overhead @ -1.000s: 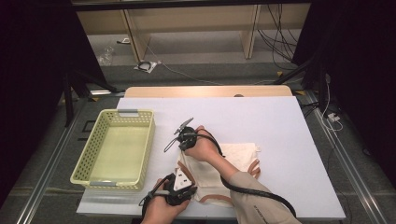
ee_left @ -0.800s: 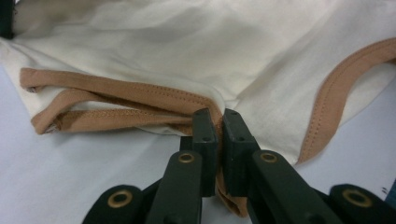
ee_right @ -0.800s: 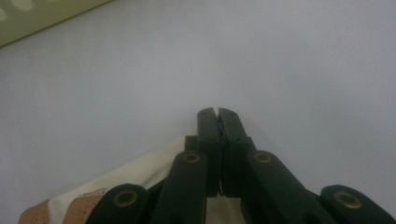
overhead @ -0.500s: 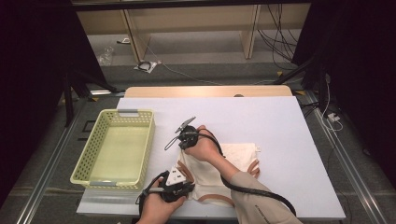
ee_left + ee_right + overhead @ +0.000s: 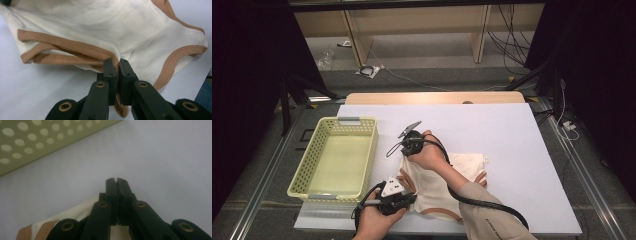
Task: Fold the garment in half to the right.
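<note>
A cream garment with tan trim lies crumpled on the white table, near the front. My left gripper is at its near-left edge. In the left gripper view the jaws are shut on the tan hem, with the garment spreading beyond them. My right gripper holds the garment's far-left corner, pointing toward the basket. Its jaws are pressed together, and cream cloth with a tan band bunches under and between them.
A yellow-green perforated basket stands on the table's left side, close to both grippers; its wall shows just past the right jaws. Bare white table stretches to the right and the back. The table's front edge is right below my left hand.
My left gripper has edged slightly up toward the garment's hem. The right hand and the garment have stayed where they were.
</note>
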A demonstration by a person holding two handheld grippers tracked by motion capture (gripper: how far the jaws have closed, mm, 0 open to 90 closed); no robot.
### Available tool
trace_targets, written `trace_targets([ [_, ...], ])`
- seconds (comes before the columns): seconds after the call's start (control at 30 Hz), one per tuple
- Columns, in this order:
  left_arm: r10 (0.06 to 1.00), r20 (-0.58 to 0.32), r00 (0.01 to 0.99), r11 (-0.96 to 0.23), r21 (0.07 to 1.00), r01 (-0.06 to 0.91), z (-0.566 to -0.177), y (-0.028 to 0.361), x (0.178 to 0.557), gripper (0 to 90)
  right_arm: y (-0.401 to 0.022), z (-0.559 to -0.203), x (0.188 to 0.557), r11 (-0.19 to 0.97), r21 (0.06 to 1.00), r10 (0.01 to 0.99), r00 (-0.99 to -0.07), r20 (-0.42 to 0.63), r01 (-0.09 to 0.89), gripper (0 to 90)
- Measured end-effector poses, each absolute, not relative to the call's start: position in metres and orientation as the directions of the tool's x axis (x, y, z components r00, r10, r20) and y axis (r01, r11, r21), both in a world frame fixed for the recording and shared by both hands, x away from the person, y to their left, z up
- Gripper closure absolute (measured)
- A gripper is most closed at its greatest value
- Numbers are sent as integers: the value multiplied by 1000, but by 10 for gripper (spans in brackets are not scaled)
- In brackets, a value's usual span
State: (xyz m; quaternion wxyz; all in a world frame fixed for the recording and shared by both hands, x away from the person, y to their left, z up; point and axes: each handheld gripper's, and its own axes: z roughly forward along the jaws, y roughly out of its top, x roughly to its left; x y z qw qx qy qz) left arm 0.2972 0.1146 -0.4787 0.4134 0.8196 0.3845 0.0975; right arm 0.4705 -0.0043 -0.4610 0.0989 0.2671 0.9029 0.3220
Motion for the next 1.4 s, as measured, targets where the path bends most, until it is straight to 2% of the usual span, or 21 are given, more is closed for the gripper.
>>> trace_targets([
  [0.47,709,-150,690,-368,756,542,-469,129,296,857,0,-456,470,620,658,553,-833,22,429,896],
  [0.6,704,-113,701,-395,759,518,-466,132,295,857,0,-454,471,616,670,549,-836,13,415,896],
  [1.0,702,-92,707,-407,762,503,-461,143,292,857,5,-452,472,583,698,545,-837,42,414,896],
  [1.4,708,-107,698,-391,764,513,-456,152,292,857,8,-450,471,564,720,547,-836,41,405,896],
])
